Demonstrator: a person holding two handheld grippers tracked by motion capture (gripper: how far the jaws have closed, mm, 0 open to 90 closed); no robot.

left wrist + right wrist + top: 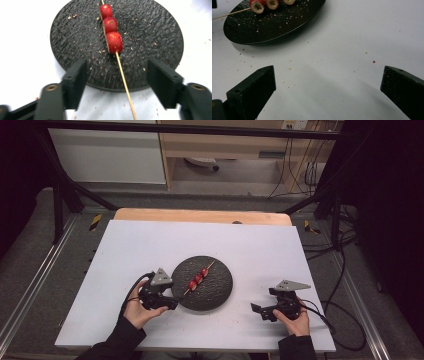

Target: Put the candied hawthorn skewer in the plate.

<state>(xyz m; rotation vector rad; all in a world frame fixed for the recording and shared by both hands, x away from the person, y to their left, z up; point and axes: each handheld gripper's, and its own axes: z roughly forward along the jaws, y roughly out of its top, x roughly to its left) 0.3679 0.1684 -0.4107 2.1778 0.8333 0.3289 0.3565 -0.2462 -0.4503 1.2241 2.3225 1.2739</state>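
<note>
A wooden skewer [198, 279] with three red fruit pieces lies across a round black plate [215, 285] in the middle of the white table. My left gripper [173, 303] sits at the plate's near left rim. In the left gripper view its jaws stand open [118, 68], with the skewer's bare stick [123, 80] running between them and touching neither; the fruit [111, 27] lies farther in on the plate [75, 35]. My right gripper [260, 310] rests to the plate's right, open over bare table [328, 77], with the plate [274, 27] and fruit [258, 6] at the upper left.
Small red and pale crumbs dot the plate and the white tabletop [150, 245] around it. A wooden strip [200, 215] edges the table's far side. Black frame bars and cables [340, 270] stand beyond the table's right edge.
</note>
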